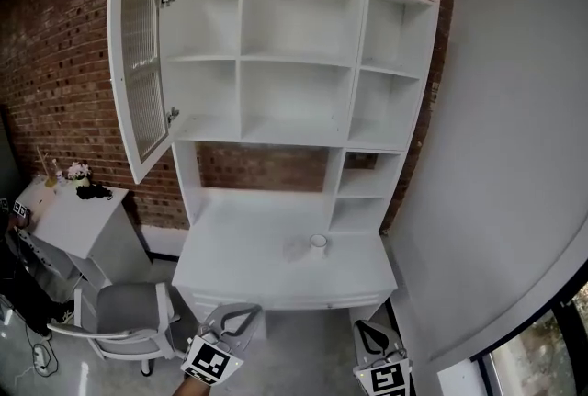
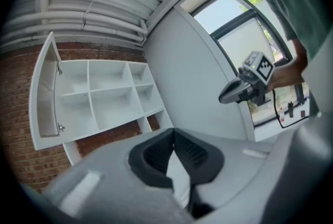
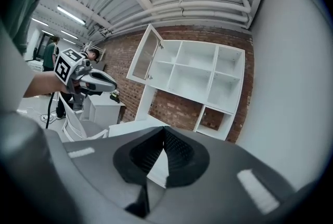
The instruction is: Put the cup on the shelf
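Cup (image 1: 318, 242): small and white, standing open end up on the desk (image 1: 248, 267), toward the back right corner of the desktop, just in front of the lowest right-hand cubby (image 1: 358, 213) of the shelf unit (image 1: 296, 54).
Handling: probably light and stiff, with a smooth wall that could slide between the pads. If it is ceramic, a knock against a shelf edge might chip it, but the material cannot be told from here.
Where to hold: best across the body, one jaw on each side a little below the rim, or one jaw inside the wall and one outside. Either way it should stay upright.
Left gripper (image 1: 237, 319): jaws closed tip to tip with nothing between them. It is in front of the desktop's front edge, well apart from the cup.
Right gripper (image 1: 369, 336): jaws also pressed together and empty, beyond the front right corner of the desktop. They would have to part before any grasp.
Shelf compartments: all look bare, so any of them could take the cup. The door (image 1: 140, 73) at the upper left stands open.
Hidden: the cup shows in neither gripper view — each gripper's own body covers the lower part of its picture.
Hard to make out: whether the cup has a handle or holds anything — it is too small to tell.
Cut off: both grippers run off the bottom edge of the head view.
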Demonstrator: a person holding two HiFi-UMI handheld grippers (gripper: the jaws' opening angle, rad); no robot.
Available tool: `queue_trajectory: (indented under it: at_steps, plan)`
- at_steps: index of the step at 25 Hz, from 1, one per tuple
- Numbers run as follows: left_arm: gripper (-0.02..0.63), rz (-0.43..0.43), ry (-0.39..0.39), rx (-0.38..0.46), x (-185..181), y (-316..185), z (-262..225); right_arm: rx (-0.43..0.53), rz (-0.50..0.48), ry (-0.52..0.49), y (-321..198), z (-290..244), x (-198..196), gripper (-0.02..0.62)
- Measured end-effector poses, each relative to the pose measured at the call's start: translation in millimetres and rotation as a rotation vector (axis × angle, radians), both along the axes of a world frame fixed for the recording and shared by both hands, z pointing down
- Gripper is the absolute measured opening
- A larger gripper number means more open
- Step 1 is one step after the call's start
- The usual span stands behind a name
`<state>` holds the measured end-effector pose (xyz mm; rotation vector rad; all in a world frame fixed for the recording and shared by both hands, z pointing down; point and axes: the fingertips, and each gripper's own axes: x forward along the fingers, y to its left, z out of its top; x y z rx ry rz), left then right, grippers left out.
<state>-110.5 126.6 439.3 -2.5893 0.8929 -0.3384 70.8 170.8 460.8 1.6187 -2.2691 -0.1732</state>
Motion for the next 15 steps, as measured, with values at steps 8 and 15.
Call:
queue_trajectory:
  at_steps: [8,15]
  plan:
    - [0.003,-0.079,-0.002,0.001,57,-36,2,0.001,-0.081,-0.008,-49,2,59,0.007]
    - [0.003,-0.104,-0.017,0.001,90,-61,6,0.008,-0.115,-0.018,-79,5,91,0.007]
